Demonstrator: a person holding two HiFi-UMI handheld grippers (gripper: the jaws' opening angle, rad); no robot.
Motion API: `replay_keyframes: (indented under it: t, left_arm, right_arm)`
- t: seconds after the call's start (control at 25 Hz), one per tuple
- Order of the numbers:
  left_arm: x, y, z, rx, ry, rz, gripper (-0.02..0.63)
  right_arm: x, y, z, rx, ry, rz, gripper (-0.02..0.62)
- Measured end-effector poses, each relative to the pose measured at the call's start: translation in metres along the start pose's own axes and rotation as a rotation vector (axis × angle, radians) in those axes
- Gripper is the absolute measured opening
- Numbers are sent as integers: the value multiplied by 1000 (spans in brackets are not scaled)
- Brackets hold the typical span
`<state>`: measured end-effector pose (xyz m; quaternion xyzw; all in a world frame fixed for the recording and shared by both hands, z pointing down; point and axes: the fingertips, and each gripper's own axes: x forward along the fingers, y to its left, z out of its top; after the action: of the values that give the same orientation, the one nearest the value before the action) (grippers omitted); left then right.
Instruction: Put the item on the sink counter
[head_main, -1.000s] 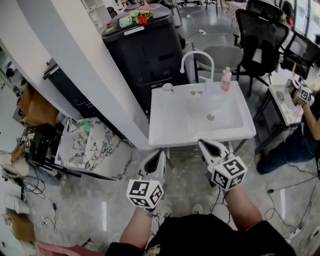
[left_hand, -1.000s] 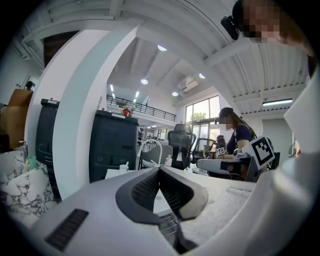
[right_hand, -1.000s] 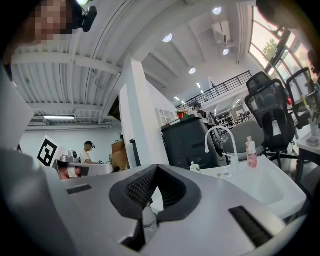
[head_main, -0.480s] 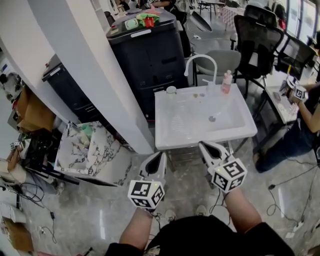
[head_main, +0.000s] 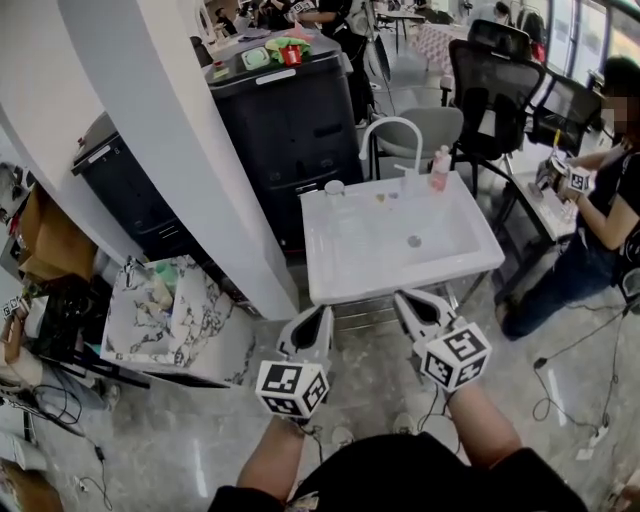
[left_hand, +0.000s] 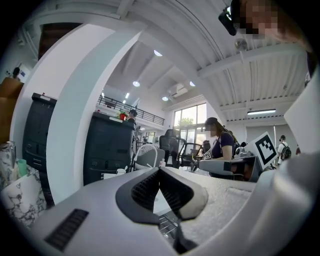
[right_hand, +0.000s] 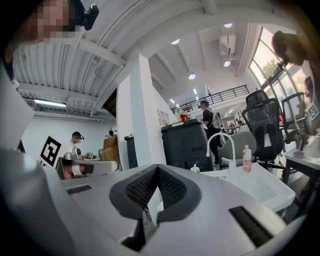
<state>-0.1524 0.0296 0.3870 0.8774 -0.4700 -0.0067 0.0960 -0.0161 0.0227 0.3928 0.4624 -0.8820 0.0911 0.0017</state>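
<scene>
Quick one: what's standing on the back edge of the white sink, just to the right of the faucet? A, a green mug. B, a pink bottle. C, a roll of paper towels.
B: a pink bottle stands upright on the back rim of the sink, right of the white faucet.
</scene>
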Motion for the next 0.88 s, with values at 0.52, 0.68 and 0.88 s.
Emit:
replay_keyframes:
  t: [0.52,0.68,0.88]
  left_arm:
    - [0,-3,5,0,-7,-26,3]
    - [2,-6,6,-2,-8,-21,3]
    - [0,-11,6,2,-13,-17,3]
  right_arm:
    - [-5,6,1,-11,2,-13,-2]
    - [-7,4,0,-13,6,-8,-2]
    - [-11,3,1,-12,0,-5,-2]
